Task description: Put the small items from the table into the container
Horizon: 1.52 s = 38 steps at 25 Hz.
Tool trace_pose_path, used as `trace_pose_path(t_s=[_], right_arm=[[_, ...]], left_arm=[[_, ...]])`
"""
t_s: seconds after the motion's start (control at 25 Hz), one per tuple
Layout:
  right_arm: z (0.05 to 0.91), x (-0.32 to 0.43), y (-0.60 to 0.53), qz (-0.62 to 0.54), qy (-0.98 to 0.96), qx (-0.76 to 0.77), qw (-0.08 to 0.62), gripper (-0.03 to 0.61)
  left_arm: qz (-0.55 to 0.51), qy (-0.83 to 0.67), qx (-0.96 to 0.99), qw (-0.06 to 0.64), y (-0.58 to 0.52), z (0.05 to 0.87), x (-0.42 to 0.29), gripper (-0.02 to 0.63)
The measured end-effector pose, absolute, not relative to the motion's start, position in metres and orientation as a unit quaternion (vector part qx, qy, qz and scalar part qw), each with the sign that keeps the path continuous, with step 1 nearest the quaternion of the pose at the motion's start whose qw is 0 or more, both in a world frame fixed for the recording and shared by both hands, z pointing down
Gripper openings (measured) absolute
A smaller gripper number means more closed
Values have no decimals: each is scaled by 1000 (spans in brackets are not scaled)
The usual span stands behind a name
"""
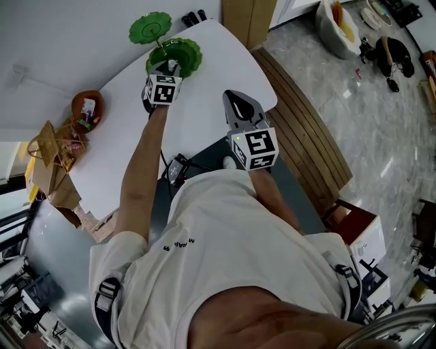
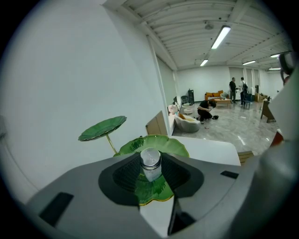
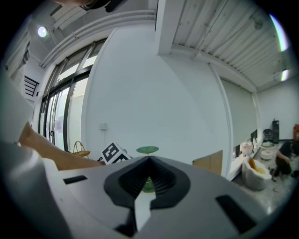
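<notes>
A two-tier green leaf-shaped dish (image 1: 178, 53) stands at the far end of the white table (image 1: 204, 88); in the left gripper view its lower leaf (image 2: 154, 144) lies just under the jaws. My left gripper (image 1: 169, 68) is over that lower leaf, shut on a small clear jar with a silvery cap (image 2: 150, 162), which is upright between the jaws. My right gripper (image 1: 241, 103) hovers over the table's near right part, apart from the dish, shut with nothing in it; its tips (image 3: 148, 160) meet.
A brown bowl (image 1: 87, 109) with small items and a wire basket (image 1: 51, 144) sit at the table's left. Small black objects (image 1: 194, 16) lie at the far edge. A black device (image 1: 178, 168) lies near my body. A wooden bench (image 1: 306, 146) runs along the right.
</notes>
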State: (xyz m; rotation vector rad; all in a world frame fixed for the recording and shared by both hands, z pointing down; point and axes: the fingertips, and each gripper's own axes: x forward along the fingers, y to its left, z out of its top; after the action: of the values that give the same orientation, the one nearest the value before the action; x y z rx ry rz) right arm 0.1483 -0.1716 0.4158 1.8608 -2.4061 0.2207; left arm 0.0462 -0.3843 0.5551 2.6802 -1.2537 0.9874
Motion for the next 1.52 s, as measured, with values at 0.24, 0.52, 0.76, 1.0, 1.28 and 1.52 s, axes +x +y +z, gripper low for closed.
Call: trace_pose_path(t_s=[0.24, 0.52, 0.76, 1.0, 1.28, 1.52], right_arm=[[415, 151, -172, 72, -787, 611, 45, 3], [415, 151, -171, 72, -788, 610, 43, 4], [416, 146, -170, 73, -790, 607, 44, 3], [415, 136, -164, 73, -794, 602, 45, 3], [415, 124, -161, 74, -800, 593, 45, 3], [419, 108, -157, 79, -809, 580, 51, 3]], left_arm=[[311, -403, 861, 10, -388, 551, 48, 137], [292, -413, 863, 0, -385, 533, 45, 138], [258, -422, 869, -8, -368, 510, 40, 138], [234, -427, 873, -18, -343, 488, 34, 138], [224, -438, 870, -15, -324, 478, 18, 137], [214, -448, 868, -7, -304, 471, 1, 121]])
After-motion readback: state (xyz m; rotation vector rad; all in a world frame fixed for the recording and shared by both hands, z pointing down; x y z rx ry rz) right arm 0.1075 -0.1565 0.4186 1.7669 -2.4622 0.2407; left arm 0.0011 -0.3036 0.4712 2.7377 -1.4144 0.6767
